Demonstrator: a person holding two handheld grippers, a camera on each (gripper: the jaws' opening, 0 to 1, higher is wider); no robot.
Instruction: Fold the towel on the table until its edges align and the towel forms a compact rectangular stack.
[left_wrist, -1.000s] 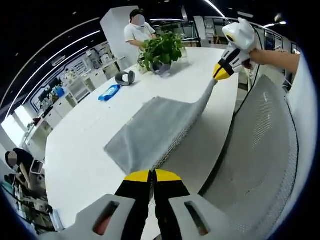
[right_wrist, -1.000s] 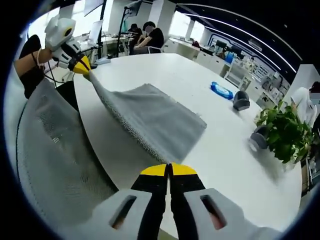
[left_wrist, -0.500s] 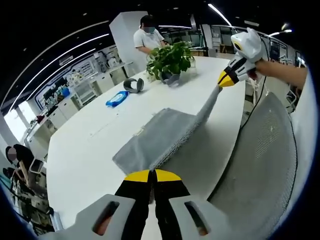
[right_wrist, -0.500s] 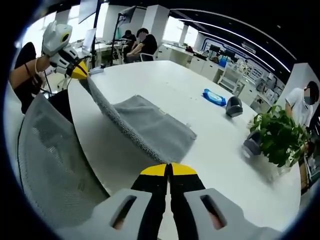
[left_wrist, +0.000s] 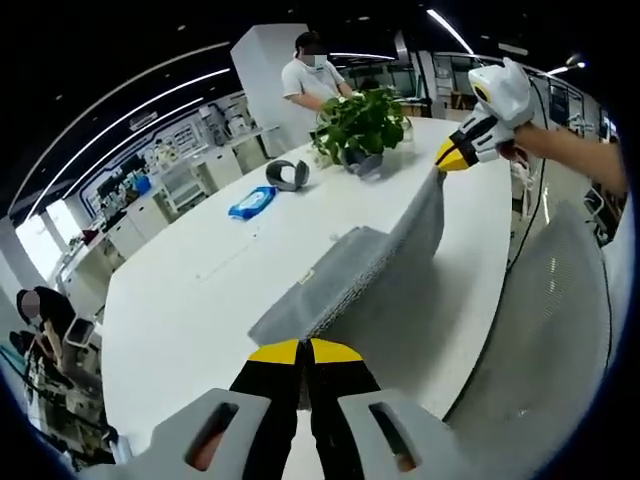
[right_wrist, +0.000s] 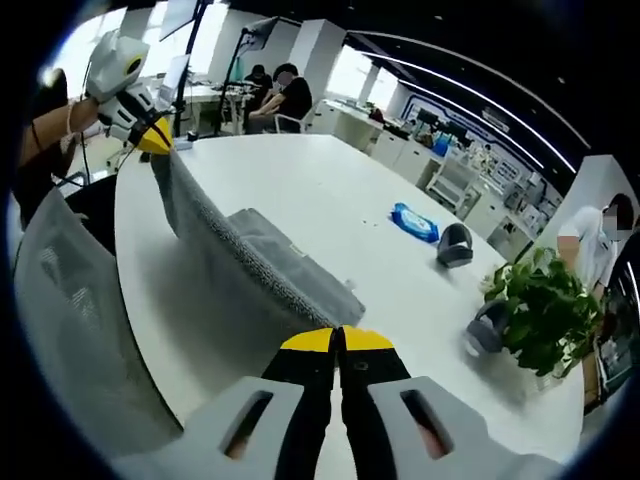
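— Where's the towel at this point?

— The grey towel (left_wrist: 365, 275) hangs between my two tongs: its near edge is lifted off the white desk (left_wrist: 190, 290) and stretched taut, while the far part lies on the desk top. My left tongs (left_wrist: 305, 352) are clenched on one corner of the raised edge, and my right tongs (right_wrist: 338, 341) are clenched on the other. In the left gripper view I see the right tongs off to the upper right with the cloth running up to their yellow tips; in the right gripper view the left tongs sit at the upper left, likewise with cloth at the tips.

— So which step is this?

— I judge it to be the first fold, mid-carry: the held edge is up and needs to travel over the resting half.

— And next?

— Carry both corners forward together, level, and lay them on the far edge so the borders meet, then let go. The tension must stay even, or the fabric skews.

— Anything nearby to mind?

— A potted plant (left_wrist: 362, 122), a grey headset (left_wrist: 286, 174) and a blue packet (left_wrist: 250, 203) lie farther along the desk, well apart from the towel. A mesh chair back (left_wrist: 545, 330) stands beside the desk edge.
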